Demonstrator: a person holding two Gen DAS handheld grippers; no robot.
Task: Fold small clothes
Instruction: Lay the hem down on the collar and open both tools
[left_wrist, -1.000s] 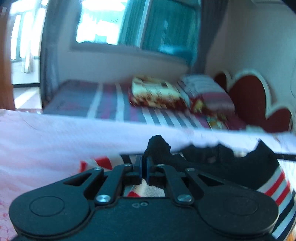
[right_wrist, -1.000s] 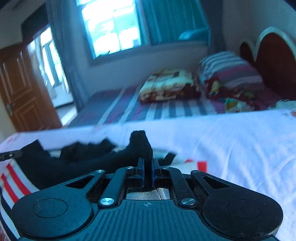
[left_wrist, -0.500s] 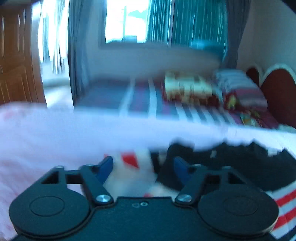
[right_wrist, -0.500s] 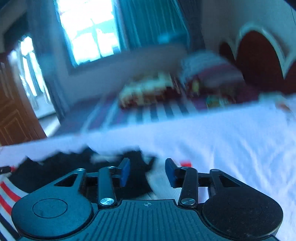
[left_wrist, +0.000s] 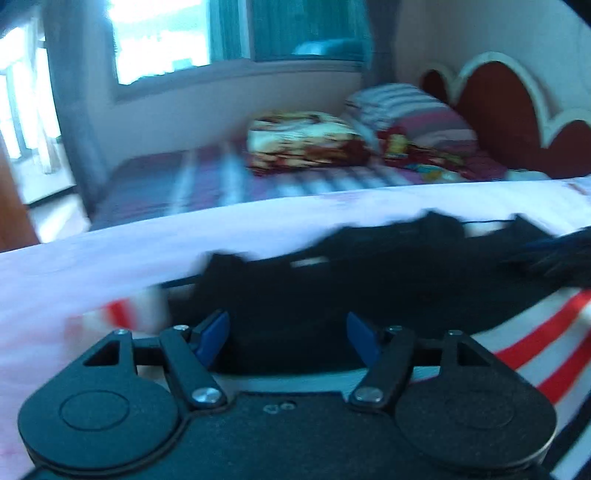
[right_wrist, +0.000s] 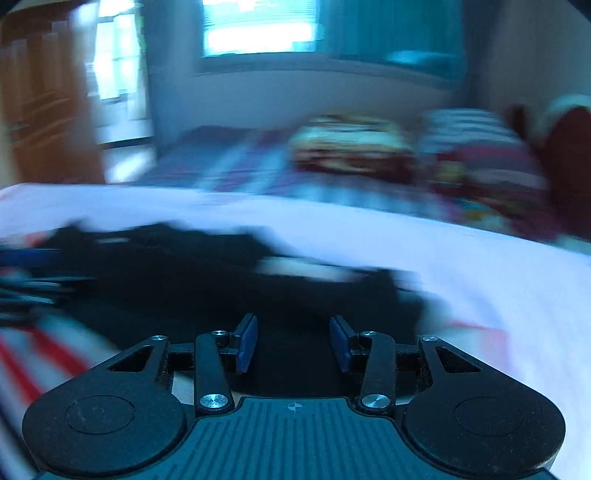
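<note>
A small garment, black with white, red and navy stripes, lies on the pale pink sheet. My left gripper is open and empty just above its black part. In the right wrist view the same black cloth lies ahead, with its stripes at the left. My right gripper is open and empty over the black part. Both views are blurred by motion.
Beyond the sheet's far edge is a second bed with a striped cover, a folded patterned blanket and striped pillows. A red headboard stands at the right. A wooden door is at the left.
Both grippers were shut on black folds of the garment a second ago. Both have let go and opened, and the cloth has dropped flat on the sheet.
</note>
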